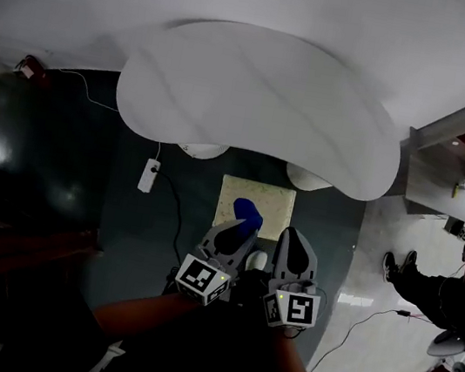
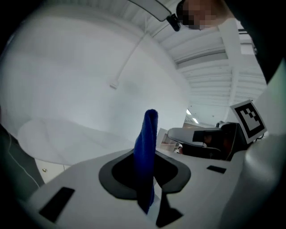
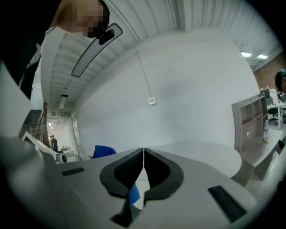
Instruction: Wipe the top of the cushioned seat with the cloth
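The blue cloth [image 2: 149,143] is held pinched upright in the left tongs [image 1: 241,228] over the near part of the cushioned seat [image 1: 273,198], the right tongs [image 3: 143,172] being closed together and empty, so wiping is judged barely begun and the cloth must next be lowered and swept across the top.

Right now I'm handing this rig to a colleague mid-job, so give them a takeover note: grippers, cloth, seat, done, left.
Left gripper: jaws shut on the blue cloth, which sticks out past the tips.
Right gripper: jaws shut, empty, beside the left.
Cushioned seat: just ahead of both grippers, by the white table edge. In the head view the cloth overlaps its near part; contact cannot be told.
Done: cloth is in hand.
Left: wipe the seat top. No sign shows how much, if any, is wiped.
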Demonstrator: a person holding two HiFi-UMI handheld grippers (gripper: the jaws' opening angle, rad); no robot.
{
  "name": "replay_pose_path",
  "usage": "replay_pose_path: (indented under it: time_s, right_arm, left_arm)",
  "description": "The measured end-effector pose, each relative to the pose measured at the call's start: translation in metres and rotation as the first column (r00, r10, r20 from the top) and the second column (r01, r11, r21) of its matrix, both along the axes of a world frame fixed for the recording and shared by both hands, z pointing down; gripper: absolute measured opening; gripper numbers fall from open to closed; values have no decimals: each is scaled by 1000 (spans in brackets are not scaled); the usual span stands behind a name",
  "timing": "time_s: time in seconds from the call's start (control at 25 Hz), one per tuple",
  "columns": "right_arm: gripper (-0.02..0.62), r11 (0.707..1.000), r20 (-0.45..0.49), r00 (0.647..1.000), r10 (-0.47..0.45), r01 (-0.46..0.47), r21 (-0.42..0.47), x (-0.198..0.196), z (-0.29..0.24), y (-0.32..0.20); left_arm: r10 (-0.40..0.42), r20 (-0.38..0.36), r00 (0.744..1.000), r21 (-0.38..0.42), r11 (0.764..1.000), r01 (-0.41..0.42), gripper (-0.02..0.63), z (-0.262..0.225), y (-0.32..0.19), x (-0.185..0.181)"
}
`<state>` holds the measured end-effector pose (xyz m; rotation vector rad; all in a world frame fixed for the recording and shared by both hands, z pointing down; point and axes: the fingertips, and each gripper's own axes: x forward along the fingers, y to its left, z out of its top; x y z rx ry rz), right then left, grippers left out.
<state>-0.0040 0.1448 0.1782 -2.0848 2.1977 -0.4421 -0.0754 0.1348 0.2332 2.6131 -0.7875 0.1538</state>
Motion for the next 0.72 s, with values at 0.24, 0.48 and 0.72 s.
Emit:
replay_pose_path:
  time_s: [0.24,0.48,0.72]
  right_arm:
    - [37,988,21,994,-104,101,116,-35,-73,37]
    - [37,973,-106,974,-198,209,96,-33,-86,108]
    - [37,976,-125,975,-185,198,95,-4,-111,184]
  left_arm:
    - [-110,-16,994,126,986,112,81,-75,32,-44]
    - [-207,40,978,264,946,189,81,-116,106,-44]
    - [-272,14,962,299,920,255,80,-145,184,-24]
